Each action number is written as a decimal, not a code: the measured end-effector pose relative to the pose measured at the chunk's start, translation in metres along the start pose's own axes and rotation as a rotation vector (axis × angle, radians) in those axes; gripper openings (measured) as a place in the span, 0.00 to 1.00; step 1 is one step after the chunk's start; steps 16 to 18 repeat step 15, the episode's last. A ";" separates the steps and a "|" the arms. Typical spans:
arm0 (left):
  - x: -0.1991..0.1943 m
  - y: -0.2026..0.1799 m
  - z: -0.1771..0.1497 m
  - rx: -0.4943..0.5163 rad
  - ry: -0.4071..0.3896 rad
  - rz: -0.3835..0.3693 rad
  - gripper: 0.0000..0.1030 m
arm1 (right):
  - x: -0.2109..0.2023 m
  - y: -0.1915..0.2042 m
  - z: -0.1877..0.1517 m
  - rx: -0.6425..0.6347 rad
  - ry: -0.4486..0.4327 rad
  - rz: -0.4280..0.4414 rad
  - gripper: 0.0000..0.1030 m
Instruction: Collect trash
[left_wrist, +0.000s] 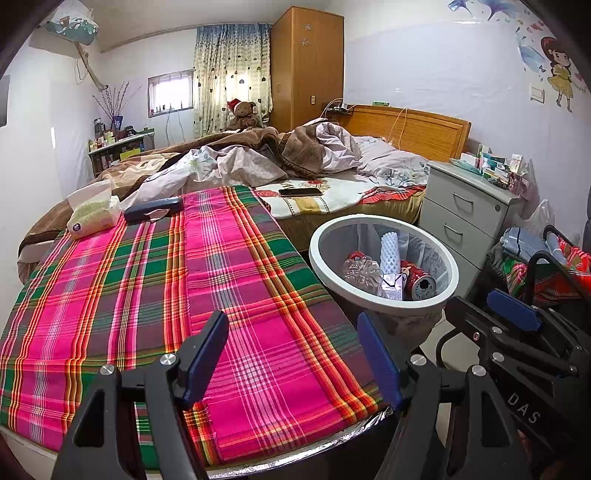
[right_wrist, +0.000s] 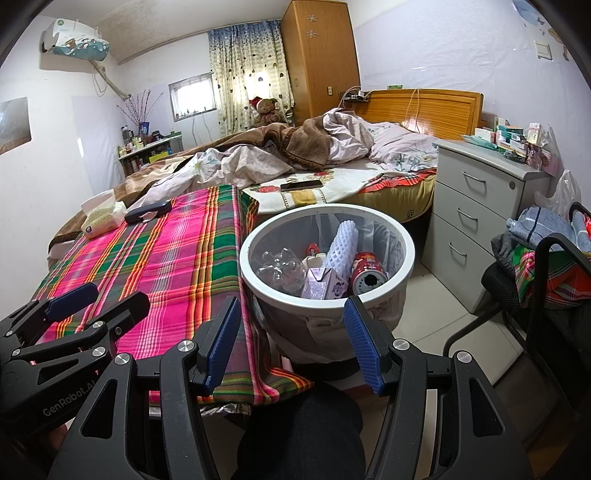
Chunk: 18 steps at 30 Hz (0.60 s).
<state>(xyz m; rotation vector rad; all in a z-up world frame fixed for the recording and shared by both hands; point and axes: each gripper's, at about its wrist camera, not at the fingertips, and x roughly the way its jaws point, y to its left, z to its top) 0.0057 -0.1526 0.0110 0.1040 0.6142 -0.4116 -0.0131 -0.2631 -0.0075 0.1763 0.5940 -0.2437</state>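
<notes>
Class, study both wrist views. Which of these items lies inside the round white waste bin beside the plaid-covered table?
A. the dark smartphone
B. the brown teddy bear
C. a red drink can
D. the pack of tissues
C: a red drink can lies on its side inside the round white waste bin, next to a clear crushed plastic bottle and a small purple carton.

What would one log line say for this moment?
left tongs: open, empty | right tongs: open, empty | trash bin: holds can, carton, bottle
</notes>
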 end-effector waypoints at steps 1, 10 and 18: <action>0.000 -0.001 0.000 0.000 0.001 0.000 0.72 | 0.000 0.000 0.000 -0.001 0.000 -0.001 0.58; 0.001 0.000 0.000 -0.001 0.003 -0.003 0.72 | 0.000 0.000 0.000 0.000 0.000 0.000 0.58; 0.000 0.000 -0.001 -0.002 0.006 -0.001 0.72 | 0.000 0.000 0.000 -0.001 -0.001 0.002 0.58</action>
